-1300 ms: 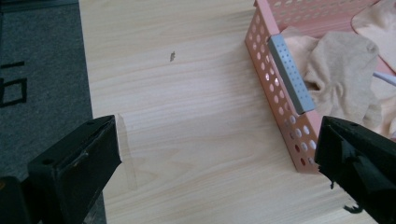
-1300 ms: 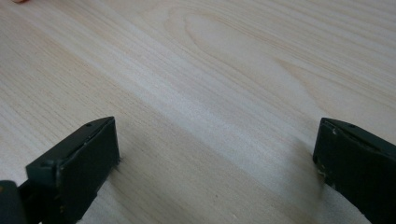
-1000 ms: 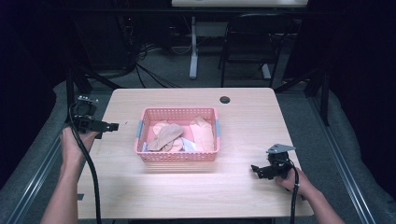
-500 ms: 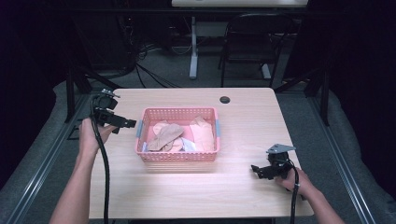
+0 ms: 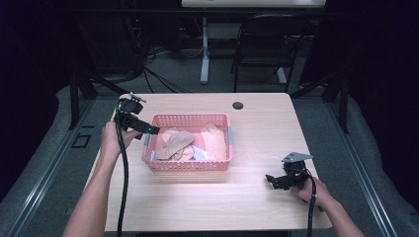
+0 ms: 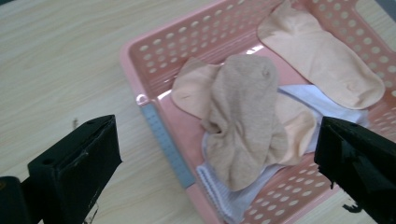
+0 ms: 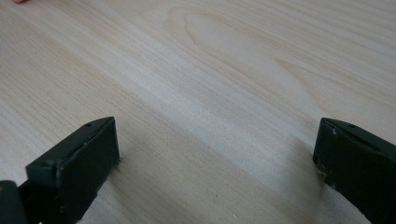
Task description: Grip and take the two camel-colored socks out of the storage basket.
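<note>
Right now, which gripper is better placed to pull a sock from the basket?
Left. The left gripper hangs open at the pink basket rim, its view aimed at the tan sock. The right gripper sits open over bare table, apart from the basket.

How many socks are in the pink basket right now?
4 visible: a tan sock on top, a peach sock at the far end, another peach one under the tan, and a white sock underneath. More may be hidden.

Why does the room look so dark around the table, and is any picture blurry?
High view: light falls on the pale wooden table, surroundings stay dark. Left gripper view: sharp, with glare on the pink plastic basket rim. Right gripper view: soft shadows beneath the jaws.
</note>
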Demonstrator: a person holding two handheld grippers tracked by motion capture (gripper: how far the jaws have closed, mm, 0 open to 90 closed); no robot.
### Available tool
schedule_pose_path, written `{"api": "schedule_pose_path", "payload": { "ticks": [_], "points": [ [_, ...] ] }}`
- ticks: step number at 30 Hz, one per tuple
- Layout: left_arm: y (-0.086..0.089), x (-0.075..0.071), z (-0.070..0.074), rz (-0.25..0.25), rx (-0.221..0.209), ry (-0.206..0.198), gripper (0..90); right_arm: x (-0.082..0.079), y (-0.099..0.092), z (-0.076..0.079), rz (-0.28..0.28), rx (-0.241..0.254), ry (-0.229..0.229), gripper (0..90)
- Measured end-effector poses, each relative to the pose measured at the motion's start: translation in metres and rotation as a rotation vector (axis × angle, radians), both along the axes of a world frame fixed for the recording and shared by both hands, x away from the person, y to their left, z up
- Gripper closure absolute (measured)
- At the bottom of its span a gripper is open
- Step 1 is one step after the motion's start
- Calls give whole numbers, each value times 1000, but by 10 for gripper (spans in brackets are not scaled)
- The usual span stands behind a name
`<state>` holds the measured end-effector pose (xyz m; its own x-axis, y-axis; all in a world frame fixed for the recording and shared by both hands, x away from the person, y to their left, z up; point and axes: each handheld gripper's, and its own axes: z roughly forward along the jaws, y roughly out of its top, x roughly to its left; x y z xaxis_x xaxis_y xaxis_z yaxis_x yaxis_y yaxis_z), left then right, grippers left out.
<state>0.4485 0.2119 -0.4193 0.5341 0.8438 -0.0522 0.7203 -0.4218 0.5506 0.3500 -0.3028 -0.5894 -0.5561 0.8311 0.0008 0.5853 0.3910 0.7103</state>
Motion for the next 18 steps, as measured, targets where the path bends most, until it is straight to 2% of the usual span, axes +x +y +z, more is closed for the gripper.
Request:
{"api": "schedule_pose_path", "payload": {
  "ticks": [2, 10, 14, 18],
  "points": [
    [-7, 2, -4, -12, 1, 12, 39, 0, 0, 0, 0, 0, 0, 0],
    [-32, 10, -27, -72, 43, 94, 82, 0, 0, 0, 0, 0, 0, 0],
    [-39, 13, -37, -82, 44, 123, 104, 0, 0, 0, 0, 0, 0, 0],
    [-47, 17, -48, -86, 48, 149, 164, 0, 0, 0, 0, 0, 0, 0]
  ]
}}
